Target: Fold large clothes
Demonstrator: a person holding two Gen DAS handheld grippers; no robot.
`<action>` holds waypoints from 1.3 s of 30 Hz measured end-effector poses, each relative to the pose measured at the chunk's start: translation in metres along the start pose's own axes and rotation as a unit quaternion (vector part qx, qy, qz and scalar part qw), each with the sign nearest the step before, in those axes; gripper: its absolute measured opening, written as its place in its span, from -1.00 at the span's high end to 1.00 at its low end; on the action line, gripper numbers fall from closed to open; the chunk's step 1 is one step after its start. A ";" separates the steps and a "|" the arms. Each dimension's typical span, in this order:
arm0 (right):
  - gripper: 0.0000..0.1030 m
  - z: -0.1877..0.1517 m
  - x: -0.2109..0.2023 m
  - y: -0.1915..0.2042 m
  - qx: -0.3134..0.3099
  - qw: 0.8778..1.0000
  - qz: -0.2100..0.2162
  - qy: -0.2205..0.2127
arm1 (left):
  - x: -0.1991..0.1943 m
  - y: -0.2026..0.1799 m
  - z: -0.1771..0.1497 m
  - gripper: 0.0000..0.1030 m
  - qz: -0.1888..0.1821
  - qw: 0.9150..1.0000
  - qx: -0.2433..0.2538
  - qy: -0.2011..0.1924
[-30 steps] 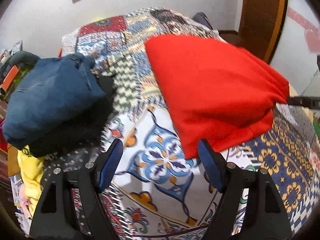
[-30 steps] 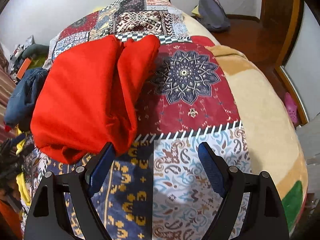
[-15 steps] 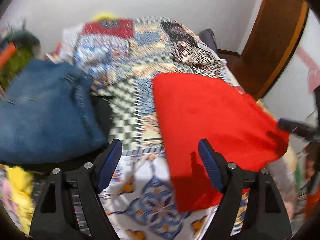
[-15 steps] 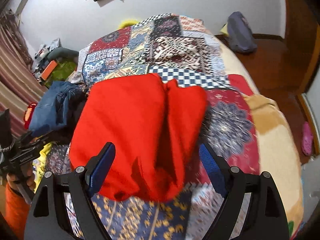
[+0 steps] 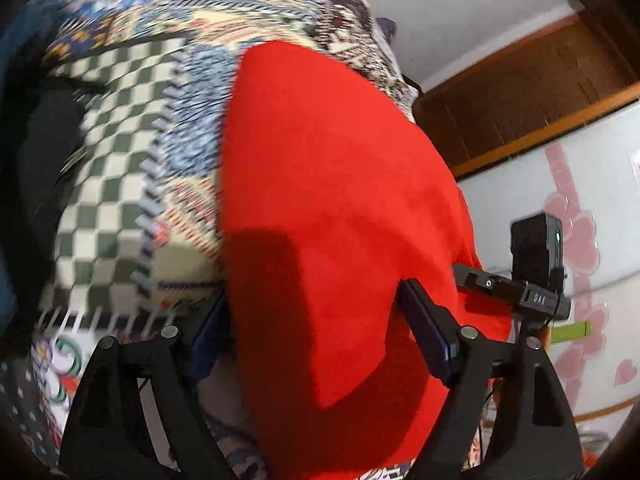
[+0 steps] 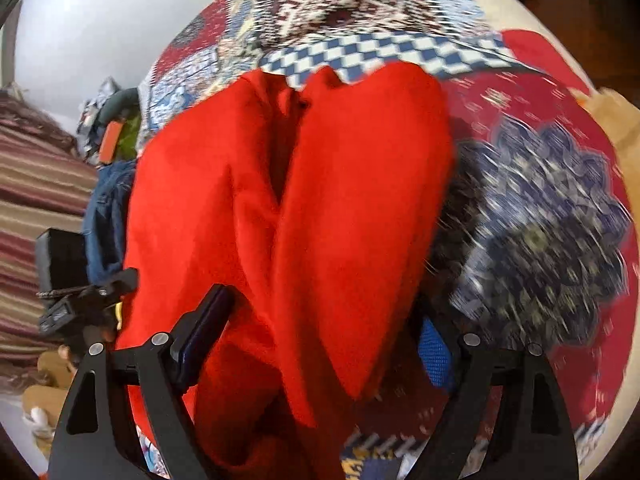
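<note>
Firstly, left wrist view. We record the left gripper (image 5: 316,332) with its jaws spread wide; they have just been opening a little further, and the red garment (image 5: 332,208) lies between them without either pad pressing on it. The garment is a folded red cloth on the patchwork bedspread (image 5: 120,152), stretching from between the fingers away ahead of them. Left of the left finger we list a green-and-white checked patch of the bedspread, and beyond it, at the frame's edge, a dark heap too blurred to identify. Right of the right finger stands the other gripper's camera block (image 5: 536,248).

Next, right wrist view. We record the right gripper (image 6: 320,344) likewise released, jaws wide apart, with the red garment (image 6: 300,200) bunched between them and running ahead; two folded lobes show a crease down the middle. The right pad (image 6: 436,352) is partly hidden by cloth. Left of the left finger we list a blue denim item (image 6: 108,216) and the other gripper's housing (image 6: 68,280). Right of the fingers, the bedspread (image 6: 552,208) shows a dark blue medallion on red.
</note>
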State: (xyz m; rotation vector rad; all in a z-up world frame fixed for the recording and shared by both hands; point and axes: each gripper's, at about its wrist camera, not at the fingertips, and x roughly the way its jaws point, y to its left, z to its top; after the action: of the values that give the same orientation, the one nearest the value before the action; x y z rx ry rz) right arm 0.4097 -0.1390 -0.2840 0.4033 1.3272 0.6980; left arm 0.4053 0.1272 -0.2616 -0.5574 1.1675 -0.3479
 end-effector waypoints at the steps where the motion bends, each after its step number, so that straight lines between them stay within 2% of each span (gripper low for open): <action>1: -0.62 0.002 0.004 0.002 0.002 1.000 0.010 0.007 | 0.004 -0.006 0.001 -0.58 0.003 1.000 0.009 0.002; 4: -0.54 0.004 0.010 0.009 -0.003 1.000 0.011 0.008 | 0.009 -0.017 0.001 -0.54 0.025 0.999 0.026 -0.008; 5: -0.37 0.005 0.011 0.012 -0.005 1.000 0.014 0.008 | 0.008 -0.020 0.000 -0.48 0.032 0.999 0.031 -0.013; 6: -0.16 0.004 0.010 0.013 -0.002 1.000 0.020 0.008 | 0.007 -0.022 -0.002 -0.34 0.040 0.998 0.039 -0.020; 8: 0.09 0.004 0.007 0.013 0.009 0.999 0.031 0.008 | 0.001 -0.022 -0.003 -0.10 0.044 0.998 0.043 -0.034; 9: 0.27 0.002 0.005 0.015 0.011 0.999 0.035 0.006 | -0.005 -0.022 -0.004 0.11 0.040 0.997 0.042 -0.041; 10: 0.35 0.002 0.002 0.018 0.010 0.999 0.037 0.000 | -0.012 -0.024 -0.005 0.31 0.031 0.997 0.044 -0.047; 12: 0.51 -0.001 -0.009 0.024 0.003 0.999 0.045 -0.007 | -0.026 -0.031 -0.005 0.38 0.028 0.997 0.052 -0.057; 16: 0.57 -0.005 -0.027 0.064 -0.035 0.999 0.026 -0.026 | -0.059 -0.056 -0.012 0.42 0.058 0.991 0.089 -0.086; 19: 0.58 -0.007 -0.041 0.104 -0.072 0.996 0.012 -0.045 | -0.102 -0.062 -0.013 0.43 0.059 0.985 0.101 -0.125; 23: 0.58 -0.003 -0.065 0.157 -0.114 0.990 0.027 -0.075 | -0.171 -0.059 -0.011 0.43 0.057 0.977 0.102 -0.180; 27: 0.58 0.003 -0.071 0.222 -0.160 0.981 0.044 -0.096 | -0.238 -0.050 -0.009 0.42 0.073 0.966 0.104 -0.226; 33: 0.58 0.022 -0.036 0.306 -0.210 0.970 0.077 -0.100 | -0.315 -0.010 0.009 0.42 0.123 0.949 0.089 -0.276; 36: 0.58 0.035 -0.005 0.338 -0.222 0.967 0.092 -0.090 | -0.336 0.020 0.024 0.42 0.148 0.946 0.072 -0.280; 39: 0.58 0.049 0.035 0.362 -0.227 0.966 0.099 -0.073 | -0.346 0.058 0.035 0.41 0.169 0.946 0.047 -0.272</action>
State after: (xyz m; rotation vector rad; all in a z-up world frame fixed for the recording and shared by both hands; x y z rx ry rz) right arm 0.3768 0.1561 -0.0690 0.2102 0.9566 1.0910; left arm 0.3112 0.3670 -0.0206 -0.3286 0.6855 0.0517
